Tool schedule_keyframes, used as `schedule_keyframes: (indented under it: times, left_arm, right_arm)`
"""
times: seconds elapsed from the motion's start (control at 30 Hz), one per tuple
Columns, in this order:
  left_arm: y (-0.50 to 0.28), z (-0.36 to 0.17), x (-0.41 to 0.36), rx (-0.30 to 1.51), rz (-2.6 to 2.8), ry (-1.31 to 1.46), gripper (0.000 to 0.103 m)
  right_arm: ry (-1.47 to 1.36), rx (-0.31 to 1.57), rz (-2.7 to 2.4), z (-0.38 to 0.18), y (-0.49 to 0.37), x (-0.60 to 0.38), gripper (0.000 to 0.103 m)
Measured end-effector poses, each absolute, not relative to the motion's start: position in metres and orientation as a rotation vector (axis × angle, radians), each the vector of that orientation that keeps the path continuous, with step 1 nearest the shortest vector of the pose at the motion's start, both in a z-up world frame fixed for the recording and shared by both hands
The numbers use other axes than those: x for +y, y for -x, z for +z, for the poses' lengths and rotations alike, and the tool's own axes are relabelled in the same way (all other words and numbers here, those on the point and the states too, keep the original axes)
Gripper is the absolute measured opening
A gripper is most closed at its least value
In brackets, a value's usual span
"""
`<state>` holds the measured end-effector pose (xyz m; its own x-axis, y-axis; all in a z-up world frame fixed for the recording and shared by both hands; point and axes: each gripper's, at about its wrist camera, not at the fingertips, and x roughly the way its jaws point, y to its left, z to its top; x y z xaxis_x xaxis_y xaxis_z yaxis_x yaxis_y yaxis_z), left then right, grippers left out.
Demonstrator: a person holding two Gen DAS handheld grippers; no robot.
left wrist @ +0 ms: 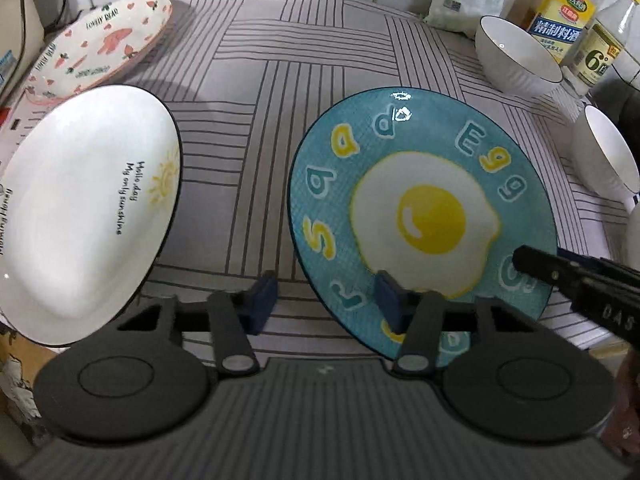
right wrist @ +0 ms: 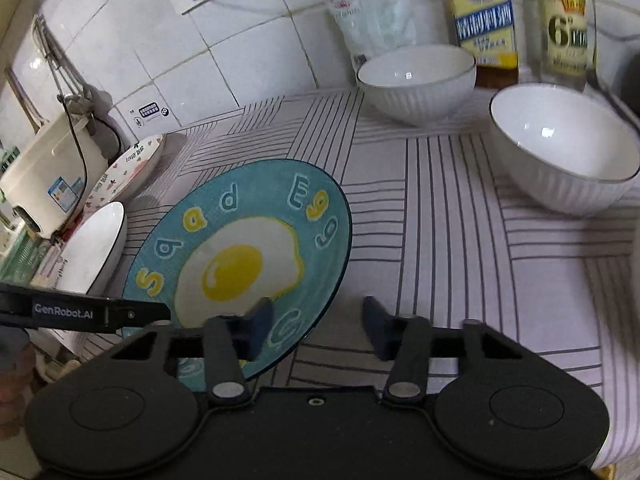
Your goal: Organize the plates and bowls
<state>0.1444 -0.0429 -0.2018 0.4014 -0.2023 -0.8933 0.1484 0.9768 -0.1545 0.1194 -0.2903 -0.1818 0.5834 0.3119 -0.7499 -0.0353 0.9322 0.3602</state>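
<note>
On the striped tablecloth we bracket the near rim of the blue fried-egg plate, left gripper and right gripper each half-closed astride its edge, apparently not yet clamped, readying a two-handed lift.

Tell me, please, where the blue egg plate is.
The blue egg plate lies mid-table on the striped cloth, between the white sunshine plate and two white bowls.

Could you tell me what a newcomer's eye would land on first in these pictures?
Most likely the teal fried-egg plate, lying mid-table on the striped tablecloth, with both grippers at its near rim. Next, the white sunshine plate to its left, and two white bowls by the bottles.
</note>
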Motion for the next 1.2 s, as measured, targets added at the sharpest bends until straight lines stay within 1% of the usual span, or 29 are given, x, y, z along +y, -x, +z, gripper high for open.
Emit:
schedule_keyframes:
  times: [0.03,0.07,0.1,0.23,0.4,0.67,0.87,1.07,1.2]
  left_arm:
    - [-0.146,-0.202,-0.041,1.136,-0.236,0.076,0.041]
    - [-0.145,-0.202,-0.041,1.139,-0.251,0.095,0.033]
    - [-0.146,-0.203,-0.04,1.142,-0.261,0.107,0.031]
    - [-0.146,-0.204,-0.036,1.146,-0.267,0.145,0.029]
    - [-0.147,-0.203,-0.041,1.149,-0.253,0.122,0.03]
    - [-0.15,-0.2,-0.042,1.165,-0.248,0.11,0.03]
    - [-0.154,-0.19,-0.047,1.136,-0.233,0.061,0.03]
    - [-0.173,-0.178,-0.043,1.093,-0.215,0.046,0.03]
    - [-0.2,-0.172,-0.042,1.055,-0.206,0.047,0.03]
  right_arm:
    - [-0.341,0.936,0.211,-0.183,-0.122,-0.293,0.028]
    - [-0.358,0.937,0.222,-0.183,-0.124,-0.295,0.018]
    - [-0.374,0.943,0.227,-0.184,-0.126,-0.297,0.017]
    - [-0.393,0.957,0.24,-0.187,-0.13,-0.299,0.017]
    - [-0.437,0.961,0.269,-0.192,-0.135,-0.306,0.018]
    - [-0.387,0.987,0.356,-0.189,-0.139,-0.31,0.019]
    - [-0.348,0.987,0.401,-0.182,-0.147,-0.309,0.02]
    - [-0.348,0.95,0.429,-0.181,-0.166,-0.306,0.02]
    - [-0.337,0.911,0.447,-0.179,-0.195,-0.307,0.021]
